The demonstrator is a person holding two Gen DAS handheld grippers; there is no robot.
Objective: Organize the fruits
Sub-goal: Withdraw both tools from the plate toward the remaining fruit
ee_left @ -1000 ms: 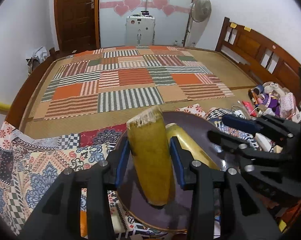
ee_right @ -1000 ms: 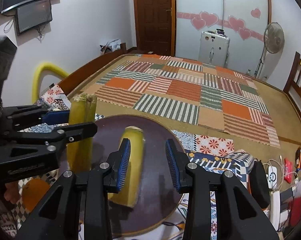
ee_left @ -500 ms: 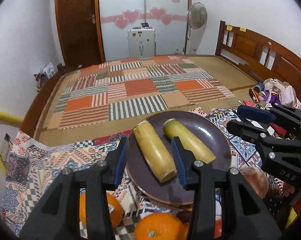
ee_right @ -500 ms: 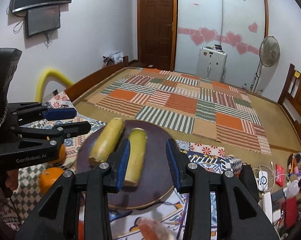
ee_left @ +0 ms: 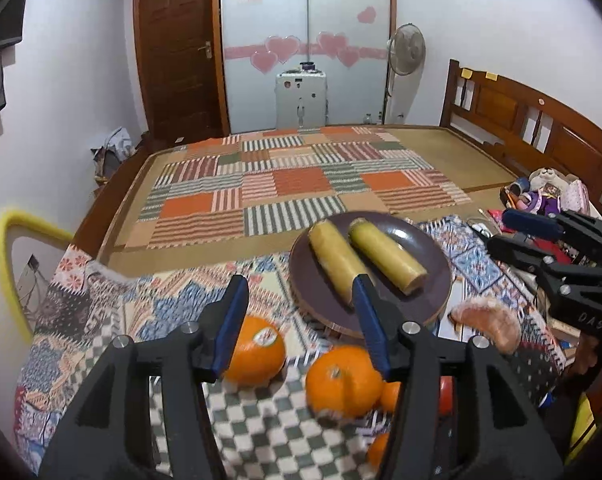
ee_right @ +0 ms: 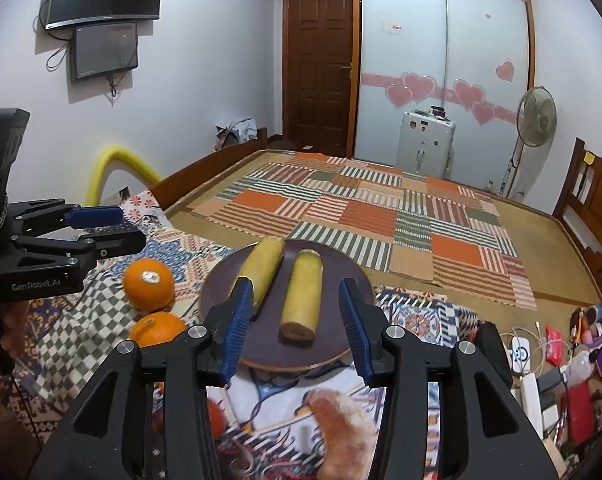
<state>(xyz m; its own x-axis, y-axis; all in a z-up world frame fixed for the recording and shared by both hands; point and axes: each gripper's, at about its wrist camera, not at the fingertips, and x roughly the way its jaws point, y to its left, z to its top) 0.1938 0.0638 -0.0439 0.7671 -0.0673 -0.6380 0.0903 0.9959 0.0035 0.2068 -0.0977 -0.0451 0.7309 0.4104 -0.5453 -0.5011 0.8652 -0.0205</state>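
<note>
Two yellow cut stalk pieces [ee_left: 337, 260] [ee_left: 387, 254] lie side by side on a dark round plate [ee_left: 433, 292]; they also show in the right wrist view [ee_right: 261, 270] [ee_right: 303, 294] on the plate [ee_right: 337, 344]. My left gripper [ee_left: 299, 320] is open and empty, above and short of the plate. My right gripper [ee_right: 295, 328] is open and empty, over the plate's near edge. Several oranges [ee_left: 255, 350] [ee_left: 343, 380] lie on the patterned cloth [ee_left: 101, 320] near the left gripper. A peeled orange piece [ee_left: 487, 326] lies right of the plate.
The cloth-covered table stands at the foot of a bed with a patchwork mat [ee_left: 293, 184]. Toys and clutter [ee_left: 541, 196] lie at the right. A yellow foam-edged chair back [ee_left: 13, 240] stands at the left. Cables and chargers [ee_right: 537, 360] lie at the right.
Both grippers have opened wider and drawn back and up from the plate. The left one let go of its stalk piece, which now lies on the plate. Oranges have come into view.
</note>
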